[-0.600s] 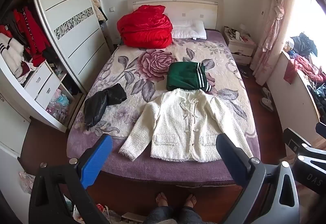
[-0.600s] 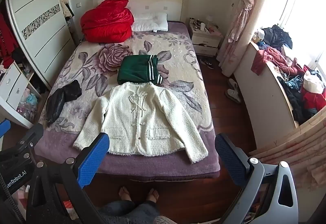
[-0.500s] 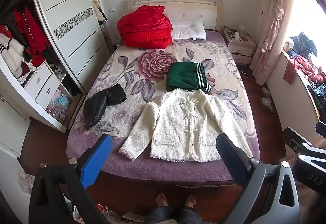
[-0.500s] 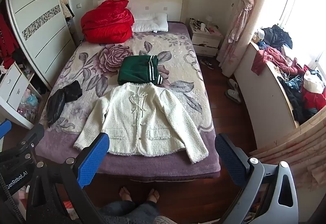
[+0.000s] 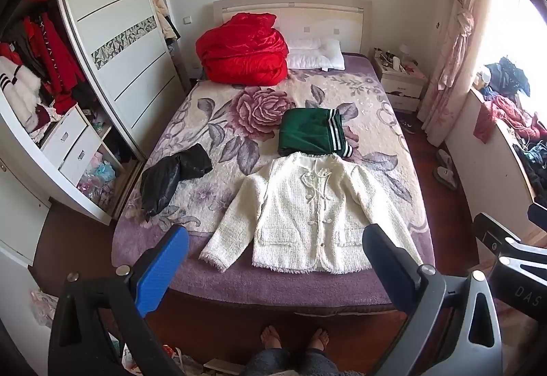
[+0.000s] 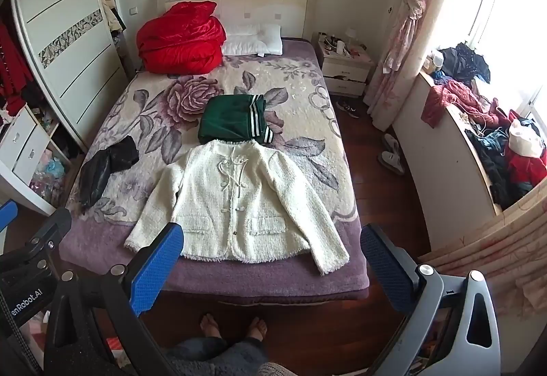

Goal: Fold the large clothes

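Both claws still spread wide, empty, white jacket [image 5: 314, 211] unmoved on bed [image 5: 239, 283]

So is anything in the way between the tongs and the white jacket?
Nothing visible. The white jacket lies flat at the near end of the bed, and both the left tongs and right tongs hang open in the air above the bed's foot edge. The green garment lies beyond the collar.

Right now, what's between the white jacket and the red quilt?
The folded green garment on the floral bedspread lies between white jacket and red quilt; both wrist views show it.
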